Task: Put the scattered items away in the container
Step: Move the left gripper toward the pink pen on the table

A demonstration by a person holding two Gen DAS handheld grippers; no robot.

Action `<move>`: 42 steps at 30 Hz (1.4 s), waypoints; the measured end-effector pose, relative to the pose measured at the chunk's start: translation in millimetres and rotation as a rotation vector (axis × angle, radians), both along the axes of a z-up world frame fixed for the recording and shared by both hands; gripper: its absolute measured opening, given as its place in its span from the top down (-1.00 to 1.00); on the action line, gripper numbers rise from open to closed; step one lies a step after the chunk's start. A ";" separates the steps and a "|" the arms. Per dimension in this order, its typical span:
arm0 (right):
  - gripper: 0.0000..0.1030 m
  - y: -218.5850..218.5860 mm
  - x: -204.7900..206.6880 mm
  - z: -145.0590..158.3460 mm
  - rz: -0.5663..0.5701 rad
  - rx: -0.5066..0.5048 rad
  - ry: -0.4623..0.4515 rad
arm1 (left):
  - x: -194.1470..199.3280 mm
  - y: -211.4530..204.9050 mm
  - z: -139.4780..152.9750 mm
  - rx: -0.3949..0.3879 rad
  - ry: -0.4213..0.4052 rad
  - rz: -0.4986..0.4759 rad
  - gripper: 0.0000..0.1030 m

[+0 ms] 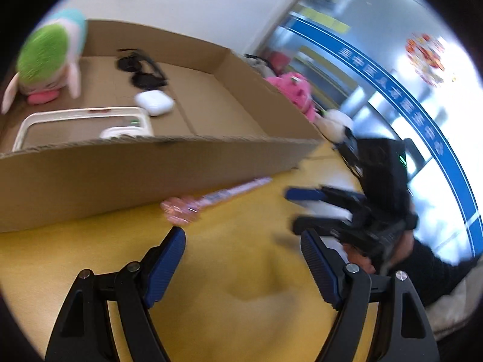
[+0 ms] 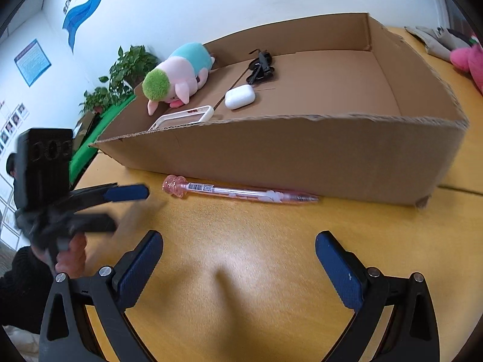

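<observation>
The left hand-held gripper (image 1: 243, 241) is held released above the yellow bench (image 1: 226, 271), its blue pads (image 1: 164, 265) set wide apart with nothing between them; the right hand-held gripper (image 2: 238, 244) is likewise released and empty, tilted down over the bare bench (image 2: 256, 271); each is seen by the other's camera, the right one (image 1: 305, 208) blurred beside the left, the left one (image 2: 126, 208) blurred at the side of the right view, gripped by a hand (image 2: 72, 256) in a dark sleeve. Just beyond both, a pink pen (image 2: 241, 191) is laid flat on the bench, along the near wall of the cardboard box (image 2: 302, 150) and just beside it; its ornamented end is turned toward the left gripper. Inside the box are seen a white frame-like case (image 2: 184, 116) against the near wall, a white earbud case (image 2: 240, 96), black sunglasses (image 2: 261, 66) and a plush toy (image 2: 178, 75) with a green head at one end. A pink plush (image 2: 471, 60) is left on the bench past the box's far end.
</observation>
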State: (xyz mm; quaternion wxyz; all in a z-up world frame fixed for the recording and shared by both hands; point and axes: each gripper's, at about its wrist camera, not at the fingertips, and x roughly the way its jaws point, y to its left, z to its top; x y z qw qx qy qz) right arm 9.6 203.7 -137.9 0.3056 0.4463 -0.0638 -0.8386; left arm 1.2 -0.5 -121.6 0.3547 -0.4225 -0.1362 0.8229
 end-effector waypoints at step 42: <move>-0.99 31.4 20.1 5.3 -0.186 -0.007 -0.158 | 6.8 65.4 0.5 -0.249 -0.030 -0.240 0.24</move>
